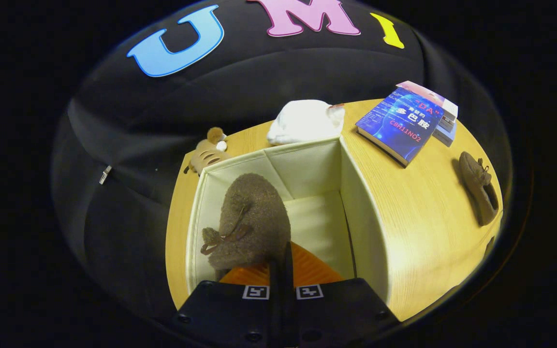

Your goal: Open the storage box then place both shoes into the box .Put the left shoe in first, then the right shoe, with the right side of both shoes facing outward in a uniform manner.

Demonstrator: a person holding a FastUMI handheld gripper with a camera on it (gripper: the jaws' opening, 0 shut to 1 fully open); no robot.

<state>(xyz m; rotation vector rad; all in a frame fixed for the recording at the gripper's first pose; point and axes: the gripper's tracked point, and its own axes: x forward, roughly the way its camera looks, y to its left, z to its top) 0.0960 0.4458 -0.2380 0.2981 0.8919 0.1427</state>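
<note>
A cream fabric storage box [360,208] stands open on the wooden table. My gripper [281,270] is over the box, its orange fingers [310,270] pressed together on the rim of a brown fuzzy shoe [252,217] with a small bow. The shoe hangs inside the box toward its left wall, toe pointing away from me. A second brown shoe [476,186] lies on the table far to the right of the box, near the table's edge.
A blue book [397,128] lies on other books [445,125] beyond the box on the right. A white plush [305,121] sits just behind the box. A small brown plush toy [208,152] sits at the box's back left corner.
</note>
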